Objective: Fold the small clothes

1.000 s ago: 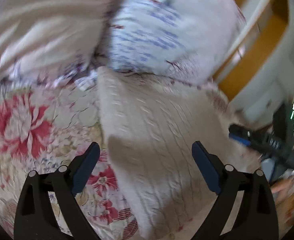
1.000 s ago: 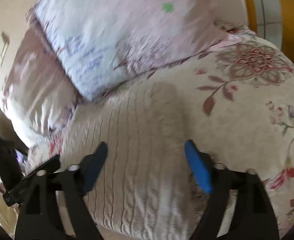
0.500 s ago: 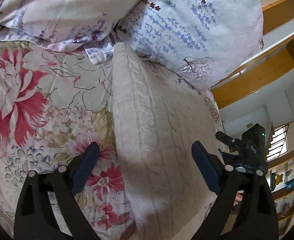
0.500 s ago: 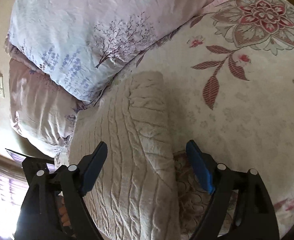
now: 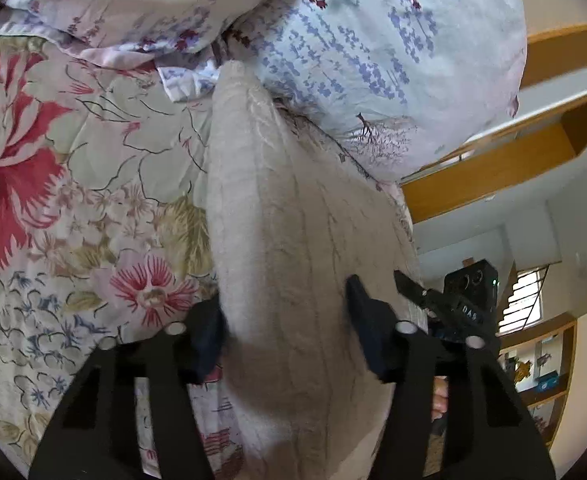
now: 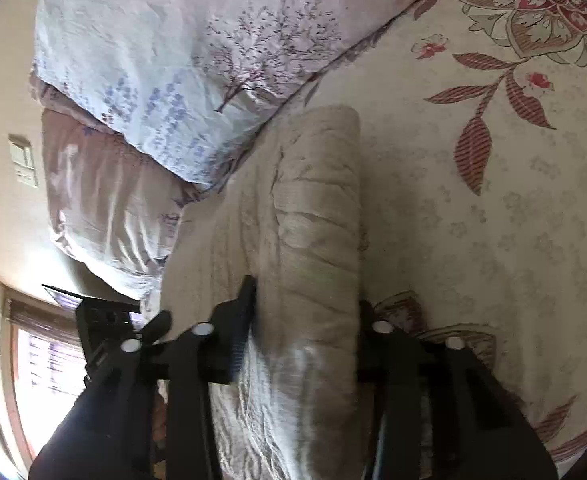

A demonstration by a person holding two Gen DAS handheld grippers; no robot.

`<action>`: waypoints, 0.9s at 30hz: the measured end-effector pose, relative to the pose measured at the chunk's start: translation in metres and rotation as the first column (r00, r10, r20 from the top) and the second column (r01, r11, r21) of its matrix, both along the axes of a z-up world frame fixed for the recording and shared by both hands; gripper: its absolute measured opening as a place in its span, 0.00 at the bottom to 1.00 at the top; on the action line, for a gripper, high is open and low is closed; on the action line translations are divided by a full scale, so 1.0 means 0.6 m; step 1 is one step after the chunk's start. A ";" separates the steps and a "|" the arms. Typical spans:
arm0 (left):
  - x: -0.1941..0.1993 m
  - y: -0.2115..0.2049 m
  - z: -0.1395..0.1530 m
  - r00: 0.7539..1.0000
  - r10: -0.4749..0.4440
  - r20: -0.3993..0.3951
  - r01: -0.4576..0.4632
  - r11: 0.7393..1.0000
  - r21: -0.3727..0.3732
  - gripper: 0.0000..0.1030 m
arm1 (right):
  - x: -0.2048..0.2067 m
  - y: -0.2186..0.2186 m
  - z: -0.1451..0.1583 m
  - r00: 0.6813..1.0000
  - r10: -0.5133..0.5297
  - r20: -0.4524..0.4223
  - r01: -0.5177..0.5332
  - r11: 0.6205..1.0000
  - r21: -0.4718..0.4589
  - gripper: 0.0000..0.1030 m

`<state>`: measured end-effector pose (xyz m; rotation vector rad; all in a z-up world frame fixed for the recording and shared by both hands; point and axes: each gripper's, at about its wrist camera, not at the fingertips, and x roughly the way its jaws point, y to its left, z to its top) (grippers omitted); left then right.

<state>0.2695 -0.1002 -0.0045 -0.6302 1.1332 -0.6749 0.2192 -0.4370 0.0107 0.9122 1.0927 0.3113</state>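
A cream cable-knit sweater [image 5: 285, 216] lies on the floral bedspread, its far end against the pillows. It also shows in the right wrist view [image 6: 317, 216]. My left gripper [image 5: 285, 320] has its jaws closing on the sweater's left folded edge; cloth fills the gap. My right gripper [image 6: 305, 320] has its jaws closing on the sweater's right folded edge in the same way. The right gripper also shows from the left wrist view [image 5: 453, 304], the left gripper from the right wrist view [image 6: 109, 328].
Two floral pillows [image 5: 373, 40] lie at the head of the bed, also in the right wrist view [image 6: 181, 48]. The floral bedspread [image 5: 73, 200] spreads left; it shows right of the sweater too [image 6: 493, 200]. A wooden headboard [image 5: 493, 168] stands behind.
Both grippers have moved down onto the sweater's near side edges and their jaws have narrowed from wide open to pinching the cloth.
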 end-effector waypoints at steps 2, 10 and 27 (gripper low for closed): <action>-0.005 0.005 0.007 1.000 0.002 0.013 -0.002 1.000 -0.010 0.40 | -0.004 0.003 0.008 1.000 -0.009 0.015 0.009 1.000 -0.003 0.30; -0.038 0.045 0.053 0.998 -0.005 0.067 0.009 0.998 -0.057 0.34 | -0.020 0.058 0.064 0.994 0.017 0.109 -0.017 1.000 0.003 0.28; -0.081 0.317 0.014 0.969 0.247 -0.020 -0.246 0.968 0.039 0.45 | 0.032 0.306 0.028 0.973 0.220 0.066 -0.208 0.967 -0.150 0.39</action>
